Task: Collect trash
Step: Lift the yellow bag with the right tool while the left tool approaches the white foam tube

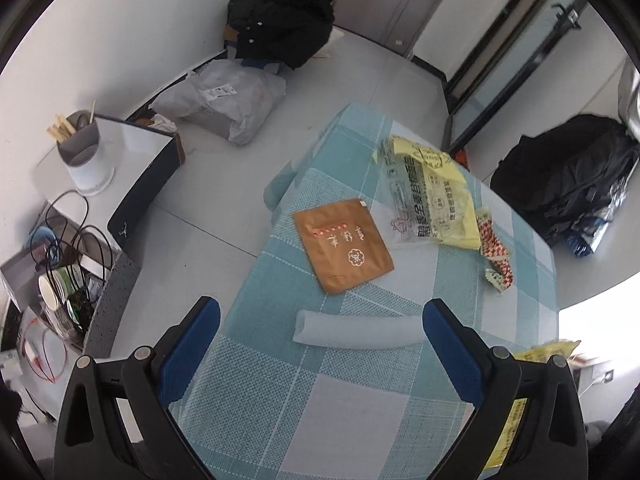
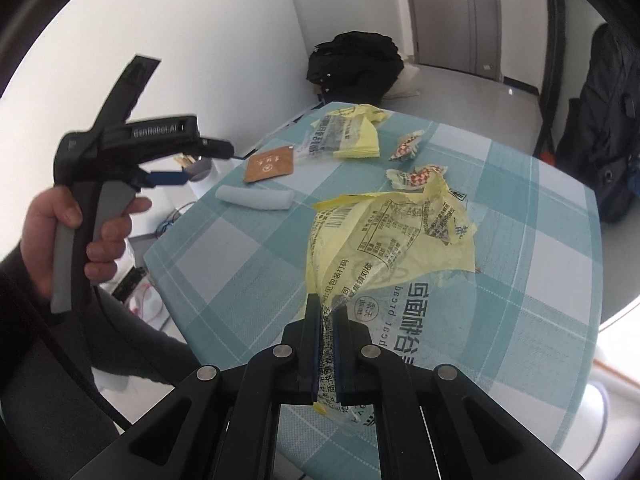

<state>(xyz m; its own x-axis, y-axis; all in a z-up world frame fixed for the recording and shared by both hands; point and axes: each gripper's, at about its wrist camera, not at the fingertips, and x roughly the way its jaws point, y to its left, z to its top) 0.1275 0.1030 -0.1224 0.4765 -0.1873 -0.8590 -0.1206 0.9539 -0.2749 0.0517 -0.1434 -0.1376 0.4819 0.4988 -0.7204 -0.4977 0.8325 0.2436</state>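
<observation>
1. The table (image 1: 360,420) wears a teal-checked cloth.
2. A torn yellow wrapper (image 2: 384,240) lies on it near the front edge, pinched at its clear end by the right gripper (image 2: 328,320).
3. The left gripper (image 1: 320,320), jaws spread, hangs above a white roll (image 1: 356,332).
4. A brown sachet (image 1: 344,248) lies beyond the roll.

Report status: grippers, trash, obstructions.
Right gripper shut on yellow wrapper. Left gripper open above white roll. Nothing blocking.
</observation>
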